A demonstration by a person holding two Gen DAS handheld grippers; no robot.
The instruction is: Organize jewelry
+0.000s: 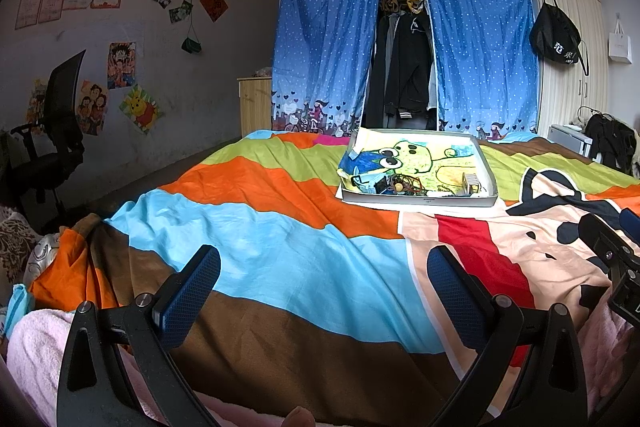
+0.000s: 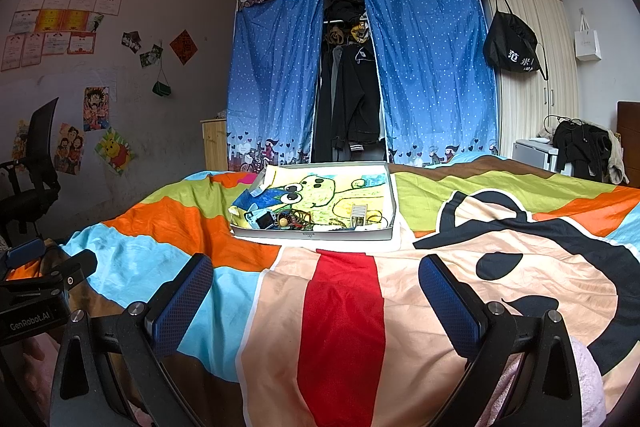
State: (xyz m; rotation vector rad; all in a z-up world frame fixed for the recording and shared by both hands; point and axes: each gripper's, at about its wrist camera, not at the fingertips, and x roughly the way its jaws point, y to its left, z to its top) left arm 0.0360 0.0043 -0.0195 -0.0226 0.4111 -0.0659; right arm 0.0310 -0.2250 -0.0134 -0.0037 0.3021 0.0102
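Note:
A shallow white tray (image 1: 420, 202) lined with a cartoon drawing lies on the bed, well ahead of both grippers. A tangle of jewelry (image 1: 406, 185) and a small wooden stand (image 1: 471, 183) lie at its near edge. The tray (image 2: 316, 235), the jewelry (image 2: 298, 219) and the stand (image 2: 359, 214) also show in the right wrist view. My left gripper (image 1: 324, 287) is open and empty, low over the bedspread. My right gripper (image 2: 316, 293) is open and empty, to the right of the left one.
A colourful striped bedspread (image 1: 280, 239) covers the bed. A black office chair (image 1: 56, 135) stands at the left wall. A blue-curtained wardrobe (image 1: 404, 47) stands beyond the bed. A pink towel (image 2: 588, 387) lies near the right gripper.

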